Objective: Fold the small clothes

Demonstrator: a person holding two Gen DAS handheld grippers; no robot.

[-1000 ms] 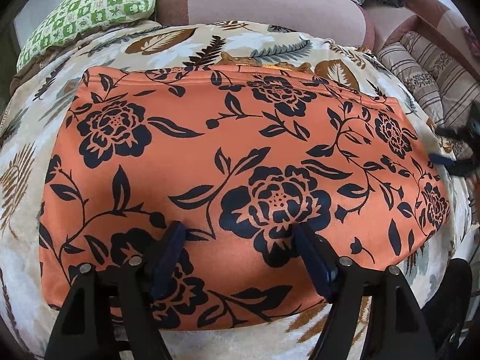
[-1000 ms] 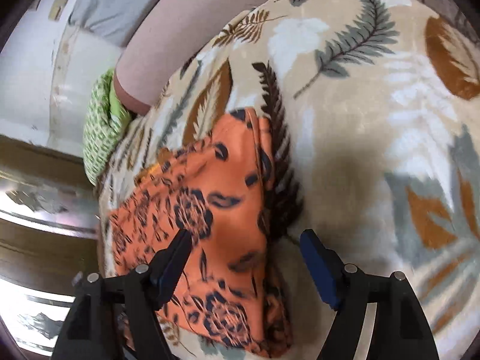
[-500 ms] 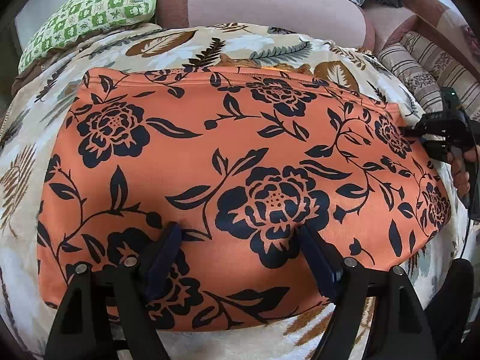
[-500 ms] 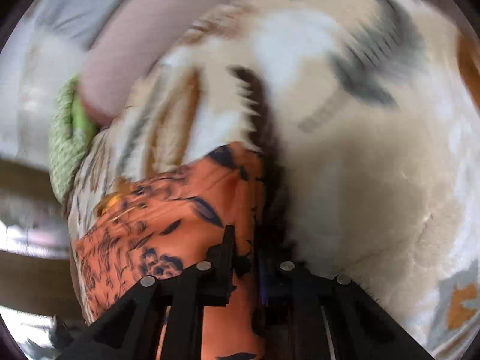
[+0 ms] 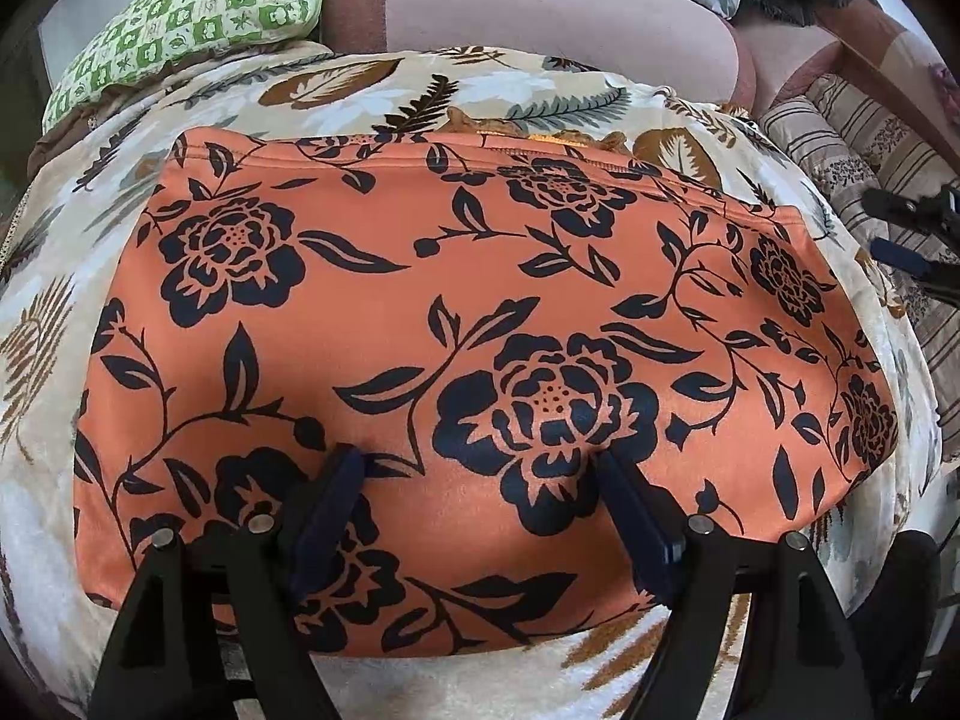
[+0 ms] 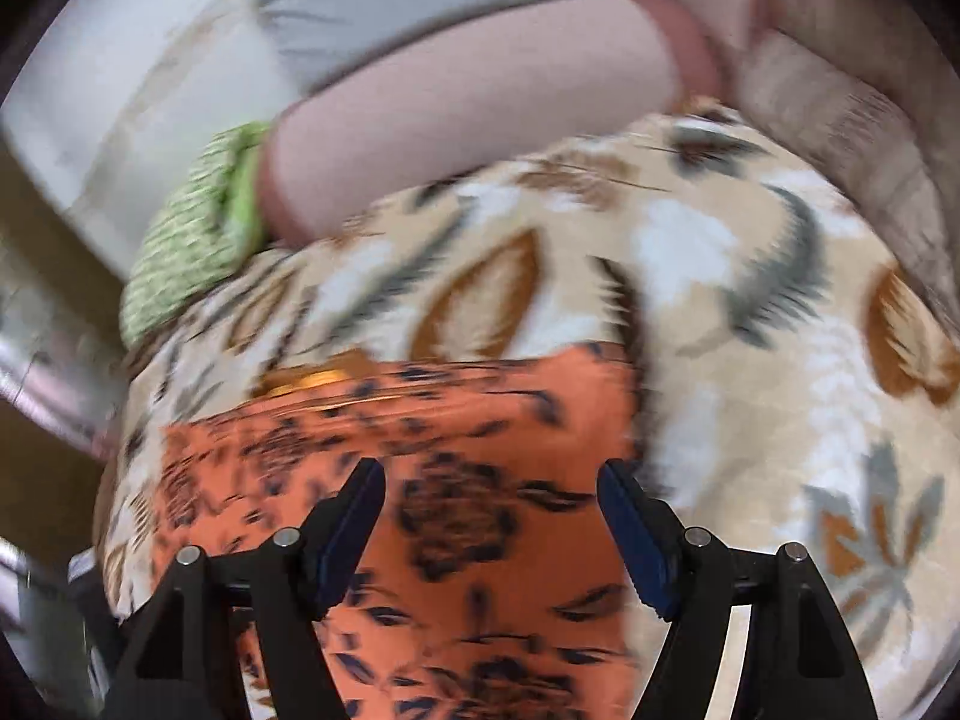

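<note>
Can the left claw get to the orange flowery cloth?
Probably yes. The left claw is open right above the orange cloth, which lies flat on the leafy blanket with nothing between them.

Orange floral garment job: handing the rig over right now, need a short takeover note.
Left gripper: jaws open, holding nothing, low over the near edge of the orange garment with the black flower print.
Right gripper: jaws open, empty, over the garment's right end; that view is blurred.
Garment: lies flat and smooth as a wide rectangle on the beige leaf-print blanket, hem at the far side.
Done: apparently one fold, laid flat.
Left: probably fold it across again to a smaller packet.
</note>
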